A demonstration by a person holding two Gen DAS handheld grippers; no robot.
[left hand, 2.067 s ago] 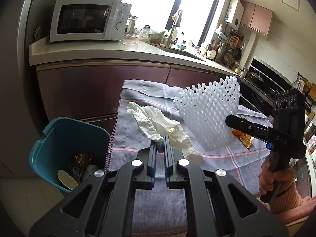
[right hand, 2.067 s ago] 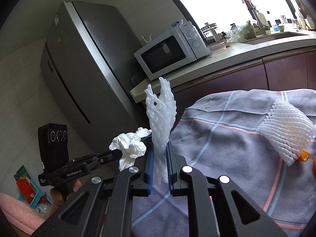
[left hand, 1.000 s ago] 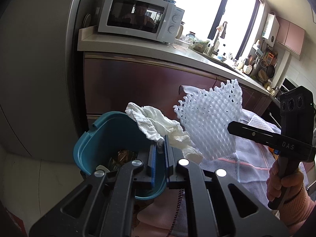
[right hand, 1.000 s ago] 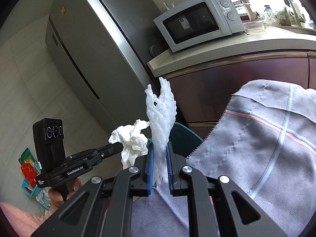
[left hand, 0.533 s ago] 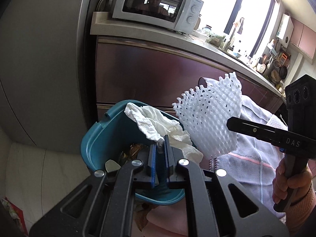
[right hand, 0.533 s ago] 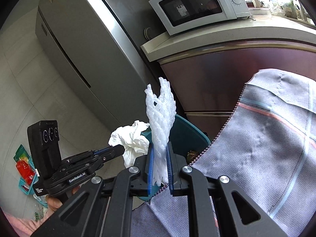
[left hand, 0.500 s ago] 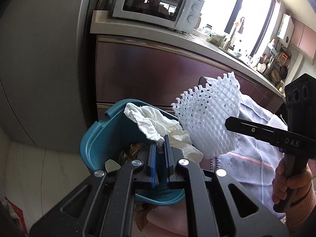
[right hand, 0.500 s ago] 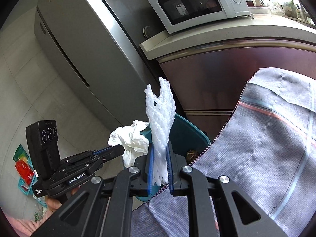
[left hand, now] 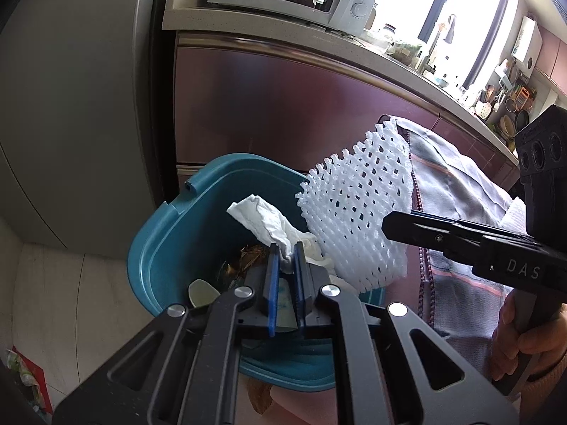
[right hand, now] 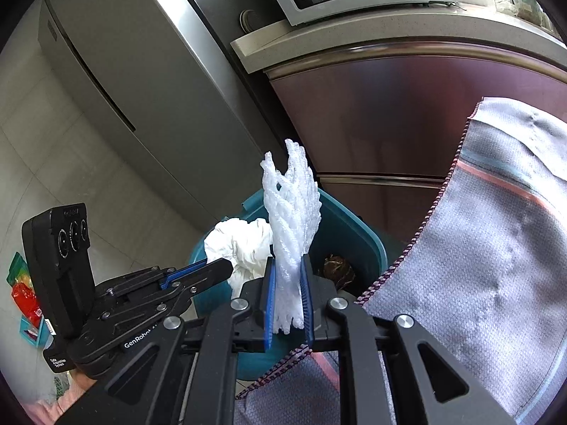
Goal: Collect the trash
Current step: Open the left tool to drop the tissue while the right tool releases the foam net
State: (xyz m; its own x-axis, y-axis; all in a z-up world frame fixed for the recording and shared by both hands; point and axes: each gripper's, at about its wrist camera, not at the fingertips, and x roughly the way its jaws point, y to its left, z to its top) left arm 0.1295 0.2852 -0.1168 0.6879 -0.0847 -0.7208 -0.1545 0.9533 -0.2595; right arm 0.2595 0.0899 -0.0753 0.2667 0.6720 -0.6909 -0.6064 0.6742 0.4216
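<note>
I am at the step of carrying the trash to the bin, and I judge it is nearly the moment to let go. My left gripper (left hand: 283,258) is clamped on a crumpled white tissue (left hand: 262,223), which hangs over the opening of the teal trash bin (left hand: 170,233). My right gripper (right hand: 287,279) is clamped on a white foam fruit net (right hand: 292,212); the net stands upright between the blue pads (right hand: 268,297) and is over the bin's rim on the side of the grey checked cloth (right hand: 496,248). Inside the bin I see some brown scraps and a pale piece (I cannot tell what it is).

The next move, as I judge it, is to open both pairs of jaws so that the two pieces fall in. The tissue is well above the opening. The net is light and wide, and it is close to the rim, so I should bring it a little more toward the middle of the bin first, otherwise it may catch on the edge or drop onto the cloth.
</note>
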